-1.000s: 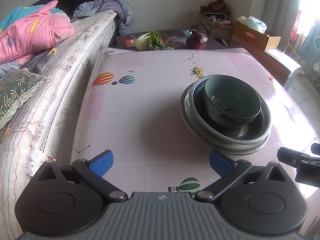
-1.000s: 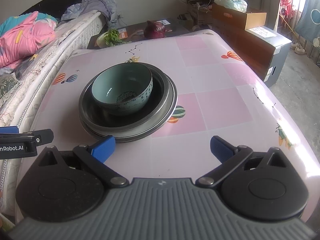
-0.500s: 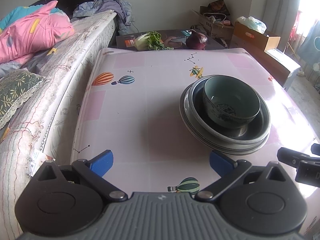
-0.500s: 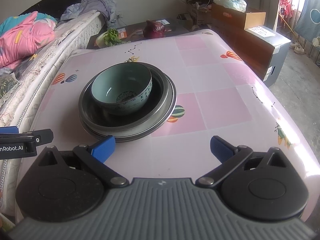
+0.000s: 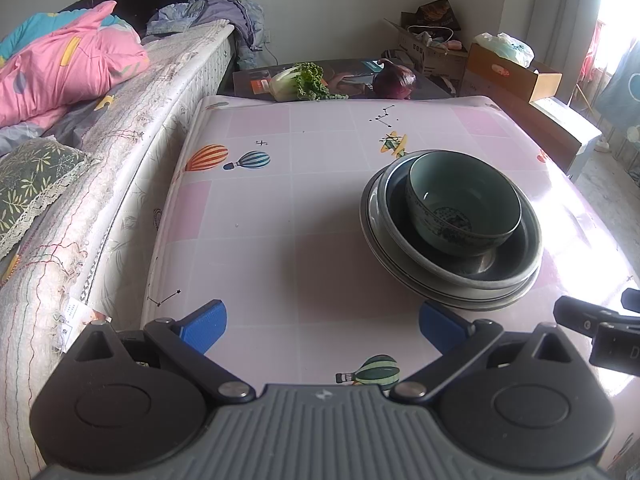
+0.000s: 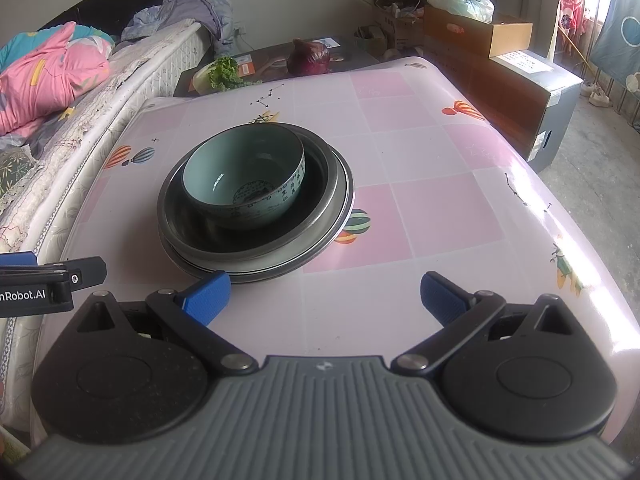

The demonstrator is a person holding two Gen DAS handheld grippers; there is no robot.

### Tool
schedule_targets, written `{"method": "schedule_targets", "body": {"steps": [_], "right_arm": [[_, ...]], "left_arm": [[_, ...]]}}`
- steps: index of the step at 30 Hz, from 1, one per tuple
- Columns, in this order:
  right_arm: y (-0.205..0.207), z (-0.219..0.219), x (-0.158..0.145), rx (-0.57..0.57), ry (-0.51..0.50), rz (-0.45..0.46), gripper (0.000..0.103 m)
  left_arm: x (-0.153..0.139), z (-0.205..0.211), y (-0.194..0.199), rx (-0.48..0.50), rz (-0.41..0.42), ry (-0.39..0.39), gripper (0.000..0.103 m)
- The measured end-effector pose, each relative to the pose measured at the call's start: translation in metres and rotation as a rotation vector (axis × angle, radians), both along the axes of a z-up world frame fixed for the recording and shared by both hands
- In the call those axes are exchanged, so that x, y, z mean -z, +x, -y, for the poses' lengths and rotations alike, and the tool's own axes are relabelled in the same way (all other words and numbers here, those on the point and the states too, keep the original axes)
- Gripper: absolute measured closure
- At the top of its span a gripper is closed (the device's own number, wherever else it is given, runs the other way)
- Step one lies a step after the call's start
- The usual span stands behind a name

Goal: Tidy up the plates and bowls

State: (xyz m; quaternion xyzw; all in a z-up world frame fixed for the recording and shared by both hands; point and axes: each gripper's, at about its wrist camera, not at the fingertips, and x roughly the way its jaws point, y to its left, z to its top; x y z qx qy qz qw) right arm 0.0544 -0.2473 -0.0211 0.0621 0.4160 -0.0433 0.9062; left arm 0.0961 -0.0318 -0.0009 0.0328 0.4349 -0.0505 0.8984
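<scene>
Bowl [image 5: 464,210] in stacked plates [image 5: 452,272] on worktop [image 5: 280,216], ahead-right of left gripper [image 5: 322,322], ahead-left of right gripper [image 6: 325,295], both wide, empty

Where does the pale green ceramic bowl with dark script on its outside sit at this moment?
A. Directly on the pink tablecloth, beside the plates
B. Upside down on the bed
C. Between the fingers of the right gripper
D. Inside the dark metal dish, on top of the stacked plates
D: the pale green ceramic bowl stands upright inside the dark metal dish, which rests on the stacked plates; both grippers are open and empty.
</scene>
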Motion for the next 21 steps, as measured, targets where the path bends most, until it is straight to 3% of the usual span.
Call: {"method": "schedule_targets", "body": {"steps": [21], "right_arm": [[0.0005,-0.0013,0.0038,-0.001,0.005,-0.007,0.001]], "left_arm": [[0.0012,-0.0004,0.0004,-0.004,-0.005,0.003,0.0]]}}
